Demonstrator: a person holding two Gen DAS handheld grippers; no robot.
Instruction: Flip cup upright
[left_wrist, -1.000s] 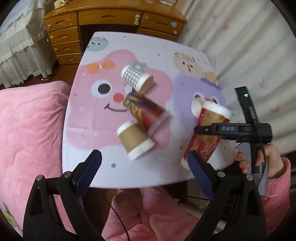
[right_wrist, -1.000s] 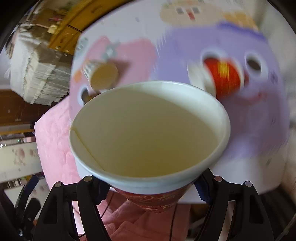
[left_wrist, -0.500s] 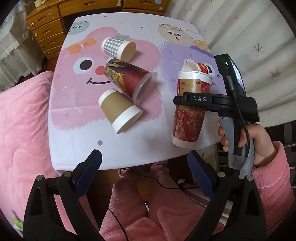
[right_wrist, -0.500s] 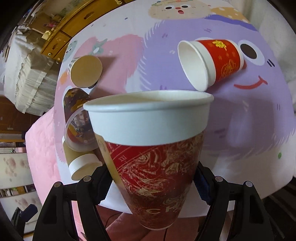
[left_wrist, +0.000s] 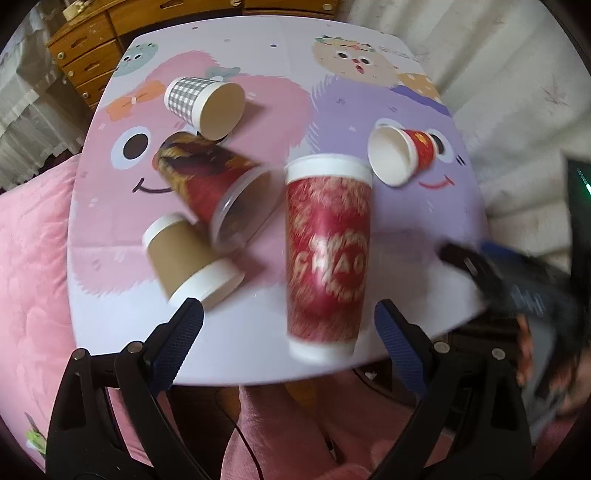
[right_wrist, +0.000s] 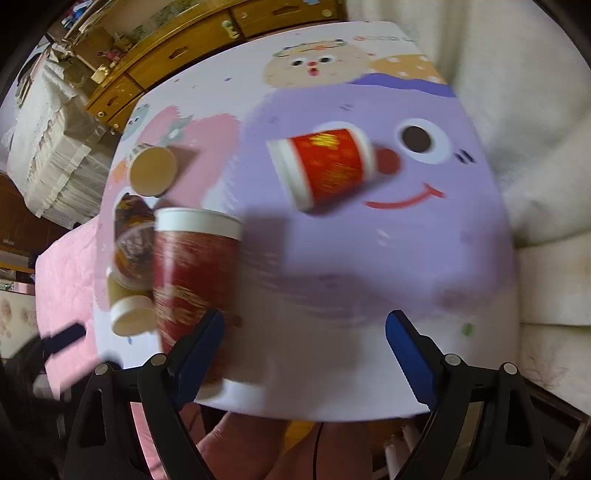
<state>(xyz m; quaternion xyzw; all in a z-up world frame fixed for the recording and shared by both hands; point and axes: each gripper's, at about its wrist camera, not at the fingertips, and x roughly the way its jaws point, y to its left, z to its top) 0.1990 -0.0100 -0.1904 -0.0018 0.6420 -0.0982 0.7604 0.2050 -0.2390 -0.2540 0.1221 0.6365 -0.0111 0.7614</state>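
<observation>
A small table (left_wrist: 122, 332) with a cartoon-monster cover stands before a wooden dresser (left_wrist: 88, 55), with pink bedding to the left. The tall red cup (left_wrist: 328, 254) stands upright near the table's near edge, mouth up, nothing gripping it. Four others lie on their sides: a checked cup (left_wrist: 199, 103) far left, a dark patterned cup (left_wrist: 218, 188) beside it, a brown cup (left_wrist: 188, 258) nearer, and a small red cup (left_wrist: 402, 155) on the purple face to the right. The left gripper (left_wrist: 288, 328) hovers spread wide at the near edge, holding nothing; the right gripper (right_wrist: 304, 343) is likewise spread and empty, the tall cup just left of its left finger. The release looks done, so the sensible thing is to draw the right tool straight back without brushing the cup, which sits close to the edge and would tip easily. The small red cup seems the easiest next pick for the right side.
</observation>
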